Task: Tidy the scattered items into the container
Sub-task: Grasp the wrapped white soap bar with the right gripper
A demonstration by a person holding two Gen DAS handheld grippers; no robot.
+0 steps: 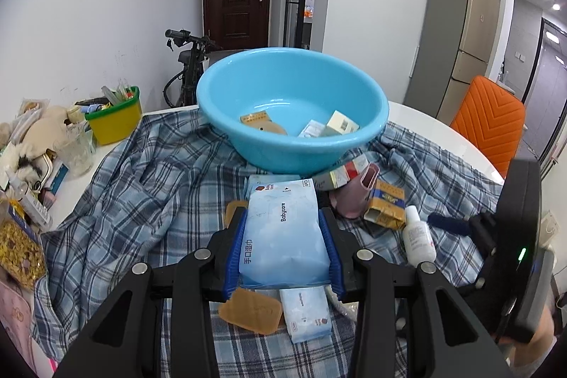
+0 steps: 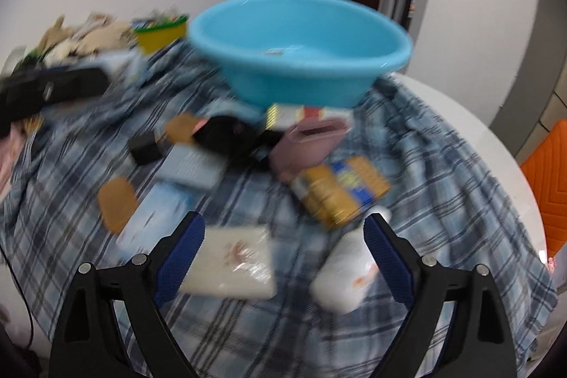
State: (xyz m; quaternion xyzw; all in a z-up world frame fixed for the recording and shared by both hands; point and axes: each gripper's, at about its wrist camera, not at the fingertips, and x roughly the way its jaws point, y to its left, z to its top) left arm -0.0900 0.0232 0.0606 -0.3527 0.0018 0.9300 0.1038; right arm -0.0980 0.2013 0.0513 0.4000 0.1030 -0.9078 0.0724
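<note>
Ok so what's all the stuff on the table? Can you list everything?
basin: 1, light blue, back middle of the cloth, holding small boxes
plaid cloth: 1, blue checked, spread over the white table
Babycare wipes pack: 1, pale blue, between the left jaws
small wipes packs: at least 2, pale blue, near the big pack
tan pads: at least 2, tan, on the cloth
yellow-blue box: 1, right of the wipes
pink pouch: 1, below the basin
white bottle: 1, lying at the right
yellow-green tub: 1, far left
orange chair: 1, far right
left gripper: shut on the wipes
right gripper: open, empty, above the cloth
</note>
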